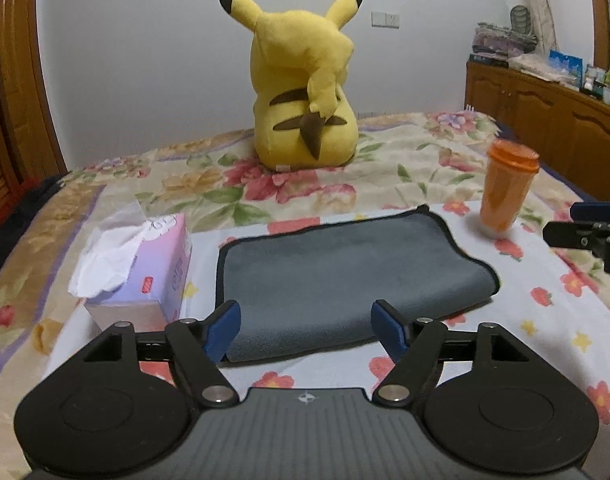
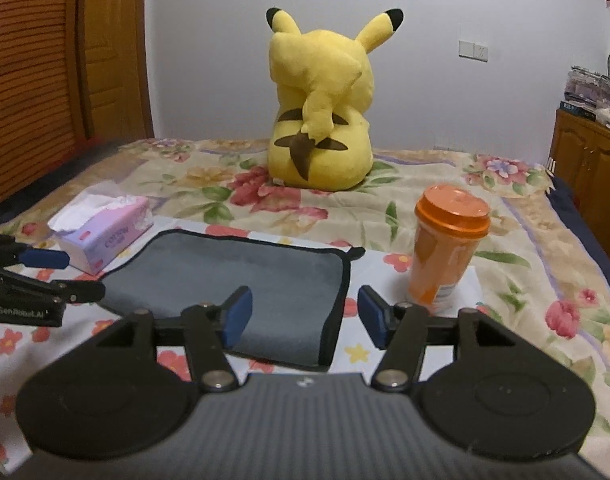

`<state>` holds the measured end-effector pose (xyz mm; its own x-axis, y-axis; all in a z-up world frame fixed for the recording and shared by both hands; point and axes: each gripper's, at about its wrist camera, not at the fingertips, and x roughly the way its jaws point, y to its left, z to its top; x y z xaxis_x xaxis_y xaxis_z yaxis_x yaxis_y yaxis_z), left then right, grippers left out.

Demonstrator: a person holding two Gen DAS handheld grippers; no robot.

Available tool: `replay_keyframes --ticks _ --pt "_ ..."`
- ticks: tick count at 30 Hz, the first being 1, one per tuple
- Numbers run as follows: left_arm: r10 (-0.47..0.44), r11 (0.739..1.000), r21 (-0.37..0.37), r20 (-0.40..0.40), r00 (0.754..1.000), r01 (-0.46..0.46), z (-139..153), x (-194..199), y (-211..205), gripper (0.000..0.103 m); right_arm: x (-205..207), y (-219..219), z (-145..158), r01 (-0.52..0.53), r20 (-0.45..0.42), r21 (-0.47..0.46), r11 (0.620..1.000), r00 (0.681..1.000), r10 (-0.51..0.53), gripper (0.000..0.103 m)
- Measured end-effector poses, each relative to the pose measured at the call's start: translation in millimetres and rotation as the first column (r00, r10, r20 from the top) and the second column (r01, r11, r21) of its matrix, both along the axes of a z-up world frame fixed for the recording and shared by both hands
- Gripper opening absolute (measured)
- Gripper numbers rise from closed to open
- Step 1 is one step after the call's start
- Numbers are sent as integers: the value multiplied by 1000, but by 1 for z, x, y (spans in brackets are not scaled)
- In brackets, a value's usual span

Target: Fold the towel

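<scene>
A grey towel [image 1: 337, 272] with black edging lies folded flat on a white flowered cloth on the bed; it also shows in the right wrist view [image 2: 241, 284]. My left gripper [image 1: 307, 330] is open and empty, hovering just above the towel's near edge. My right gripper [image 2: 305, 316] is open and empty, over the towel's near right corner. The left gripper also shows at the left of the right wrist view [image 2: 61, 276], and the right gripper at the right edge of the left wrist view [image 1: 585, 236].
A pink tissue box [image 1: 145, 276] sits left of the towel. An orange lidded cup [image 1: 505, 188] stands to its right. A yellow Pikachu plush [image 1: 305, 88] sits behind. A wooden cabinet [image 1: 545, 116] stands at the right, a wooden door [image 2: 45, 60] at the left.
</scene>
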<state>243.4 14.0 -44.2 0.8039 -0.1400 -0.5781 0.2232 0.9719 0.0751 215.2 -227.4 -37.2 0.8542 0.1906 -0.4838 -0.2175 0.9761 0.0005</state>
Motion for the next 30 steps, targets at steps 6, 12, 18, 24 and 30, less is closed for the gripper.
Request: replay_keyframes --ticks 6,12,18,24,30 --pt "-8 1000 8 36 999 8 25 -26 -4 84 -21 -2 12 6 14 4 1000 1000 -6 68" --pt "-11 1000 6 51 999 10 47 -52 -5 90 -42 -5 27 11 28 -3 1000 1000 -11 74" --pt "2 1000 -12 67 998 -1 66 -77 -5 98 -64 -8 43 20 55 6 1000 998 -20 90" --pt "-2 1000 -28 90 996 5 86 -101 -3 103 -83 -10 55 18 74 2 1000 997 -18 103" --pt "4 1000 -7 110 994 -3 101 -122 -2 103 -99 -11 63 20 83 8 1000 996 -20 103"
